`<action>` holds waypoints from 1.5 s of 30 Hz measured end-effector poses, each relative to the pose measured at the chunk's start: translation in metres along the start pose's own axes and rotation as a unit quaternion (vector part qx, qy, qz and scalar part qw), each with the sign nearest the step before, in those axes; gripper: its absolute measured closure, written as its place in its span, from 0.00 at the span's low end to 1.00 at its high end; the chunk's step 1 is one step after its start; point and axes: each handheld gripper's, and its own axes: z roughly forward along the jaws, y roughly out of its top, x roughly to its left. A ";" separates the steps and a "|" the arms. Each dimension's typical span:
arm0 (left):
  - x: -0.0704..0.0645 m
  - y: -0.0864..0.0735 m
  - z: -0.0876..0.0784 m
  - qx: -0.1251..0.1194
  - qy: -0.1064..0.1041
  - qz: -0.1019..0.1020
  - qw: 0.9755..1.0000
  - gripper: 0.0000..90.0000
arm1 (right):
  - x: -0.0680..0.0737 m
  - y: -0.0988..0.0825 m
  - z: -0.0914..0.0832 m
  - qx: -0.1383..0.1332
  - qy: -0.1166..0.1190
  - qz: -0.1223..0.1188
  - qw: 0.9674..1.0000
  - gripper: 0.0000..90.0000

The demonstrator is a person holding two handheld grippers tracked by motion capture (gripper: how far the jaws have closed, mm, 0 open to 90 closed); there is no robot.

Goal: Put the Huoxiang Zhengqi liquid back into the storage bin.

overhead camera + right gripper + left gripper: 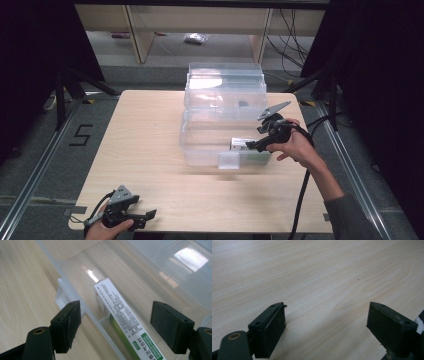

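Note:
A clear plastic box (202,145) stands at the table's middle with its lid (225,82) swung back. Inside it, at the front right, lies a white and green carton (244,145). My right gripper (253,146) hangs over that corner, jaws open. In the right gripper view the carton (117,307) lies flat on the box floor just behind the front wall (75,298), below and between the jaws of my right gripper (116,310), and no pad touches it. My left gripper (149,216) rests near the table's front left edge, open and holding nothing (325,307).
The wooden table (145,125) is bare to the left of and in front of the box. A small clear latch tab (229,160) sticks out from the box's front wall. Black curtains and stand legs flank the table, and a cable trails from the right hand.

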 end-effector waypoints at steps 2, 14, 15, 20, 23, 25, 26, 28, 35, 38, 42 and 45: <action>0.000 0.000 0.000 0.001 0.000 0.000 1.000 0.16 | 0.003 0.000 -0.002 -0.004 -0.001 0.015 1.000 0.29; 0.000 0.000 0.000 -0.004 0.004 0.000 1.000 0.16 | 0.010 -0.003 -0.001 0.000 0.006 0.011 1.000 0.29; 0.000 0.000 0.000 -0.003 0.004 0.001 1.000 0.16 | 0.011 -0.004 -0.002 0.002 0.003 0.020 1.000 0.28; -0.001 0.000 0.000 -0.002 0.001 -0.004 1.000 0.16 | 0.012 -0.008 -0.001 0.000 -0.002 0.011 1.000 0.26; 0.000 0.000 -0.001 0.000 0.000 0.000 1.000 0.16 | 0.014 -0.010 -0.002 -0.001 0.004 0.021 1.000 0.24; 0.000 0.000 -0.001 -0.004 0.005 0.000 1.000 0.16 | 0.011 -0.012 0.002 -0.014 -0.002 0.002 1.000 0.23; 0.000 0.000 0.000 -0.004 0.001 0.000 1.000 0.16 | 0.012 -0.012 0.001 -0.012 -0.004 0.007 1.000 0.23; 0.000 0.000 -0.001 -0.003 0.001 -0.001 1.000 0.16 | 0.016 -0.012 0.000 -0.006 0.005 0.028 1.000 0.23; 0.000 0.000 -0.001 -0.002 -0.001 0.000 1.000 0.16 | 0.021 -0.012 0.000 -0.017 0.010 0.012 1.000 0.23; 0.000 0.000 -0.001 -0.002 -0.001 0.000 1.000 0.16 | 0.026 -0.014 0.000 -0.021 0.012 0.019 1.000 0.23; 0.001 0.000 -0.001 -0.001 -0.001 0.000 1.000 0.16 | 0.029 -0.016 0.002 -0.030 0.013 0.006 0.999 0.23; 0.001 0.000 -0.001 -0.001 -0.001 0.001 1.000 0.16 | 0.030 -0.018 0.003 -0.042 0.010 0.004 0.999 0.23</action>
